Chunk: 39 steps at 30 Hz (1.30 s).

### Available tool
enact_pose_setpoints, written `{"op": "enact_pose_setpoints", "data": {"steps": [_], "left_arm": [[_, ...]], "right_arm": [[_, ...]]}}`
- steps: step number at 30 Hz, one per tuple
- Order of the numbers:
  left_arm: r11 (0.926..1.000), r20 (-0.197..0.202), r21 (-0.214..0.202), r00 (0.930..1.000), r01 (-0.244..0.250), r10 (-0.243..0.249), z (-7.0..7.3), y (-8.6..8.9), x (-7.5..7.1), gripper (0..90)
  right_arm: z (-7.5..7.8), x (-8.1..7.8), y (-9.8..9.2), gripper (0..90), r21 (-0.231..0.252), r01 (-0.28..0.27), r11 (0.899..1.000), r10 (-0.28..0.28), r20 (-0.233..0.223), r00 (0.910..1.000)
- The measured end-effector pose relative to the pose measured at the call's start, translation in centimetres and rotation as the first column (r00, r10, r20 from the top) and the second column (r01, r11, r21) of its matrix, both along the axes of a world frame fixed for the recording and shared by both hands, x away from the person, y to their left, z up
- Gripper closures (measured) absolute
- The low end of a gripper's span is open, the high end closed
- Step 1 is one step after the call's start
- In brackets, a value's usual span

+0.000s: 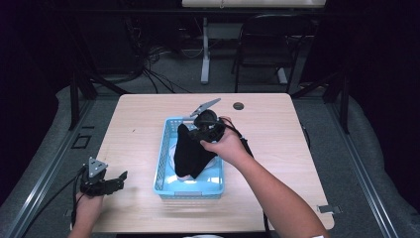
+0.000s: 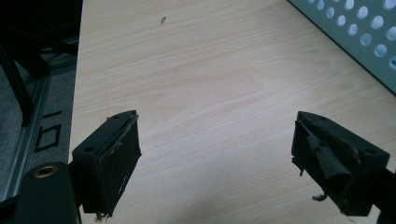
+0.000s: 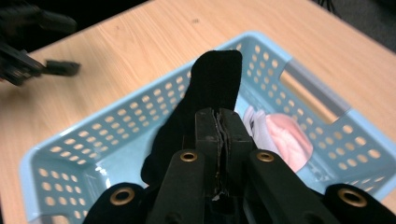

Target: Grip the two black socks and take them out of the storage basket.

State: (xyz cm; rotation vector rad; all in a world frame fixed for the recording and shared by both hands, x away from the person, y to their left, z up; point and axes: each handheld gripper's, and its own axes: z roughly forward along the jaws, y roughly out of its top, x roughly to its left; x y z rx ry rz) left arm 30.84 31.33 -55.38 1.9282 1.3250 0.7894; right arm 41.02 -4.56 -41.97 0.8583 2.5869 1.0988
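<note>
The right tongs point(image 3: 218, 122), clamped on a black sock point(image 3: 212, 79), hold it hanging over the blue basket point(image 1: 163, 163) on the tabletop point(image 1: 277, 129); the left tongs point(image 2: 215, 158) rest apart, empty. Likely next: carrying the sock clear of the basket's rim.

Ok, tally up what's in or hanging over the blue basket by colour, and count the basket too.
Black: 1, the black cloth pinched by the shut right gripper above the basket
White: 1, a white cloth lying inside
Pink: 1, a pink cloth lying beside the white one
Blue: 1, the blue basket itself
Total: 4
</note>
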Motion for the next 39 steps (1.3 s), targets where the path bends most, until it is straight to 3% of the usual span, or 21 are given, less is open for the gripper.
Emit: {"op": "enact_pose_setpoints", "data": {"steps": [8, 14, 24, 39], "left_arm": [[1.0, 0.0, -0.003, 1.0, -0.002, 0.002, 0.0, 0.1, 0.0, 15.5], [1.0, -0.001, -0.002, 1.0, -0.002, 0.002, 0.0, 0.1, 0.0, 15.5], [1.0, -0.004, -0.003, 1.0, -0.003, 0.003, 0.0, 0.1, 0.0, 15.5], [1.0, -0.008, -0.001, 1.0, -0.001, 0.001, -0.1, 0.0, 0.0, 15.5]], "right_arm": [[3.5, -1.0, -1.1, 87.8, 0.049, 0.003, 0.999, -0.005, 0.048, 0.9988], [4.9, -1.5, -1.9, 87.9, 0.062, 0.006, 0.998, -0.01, 0.071, 0.9974], [6.0, -2.3, -4.0, 87.9, 0.073, 0.028, 0.997, -0.035, 0.096, 0.9948], [7.6, -3.9, -10.7, 87.9, 0.067, 0.139, 0.988, -0.147, 0.132, 0.9802]]}}
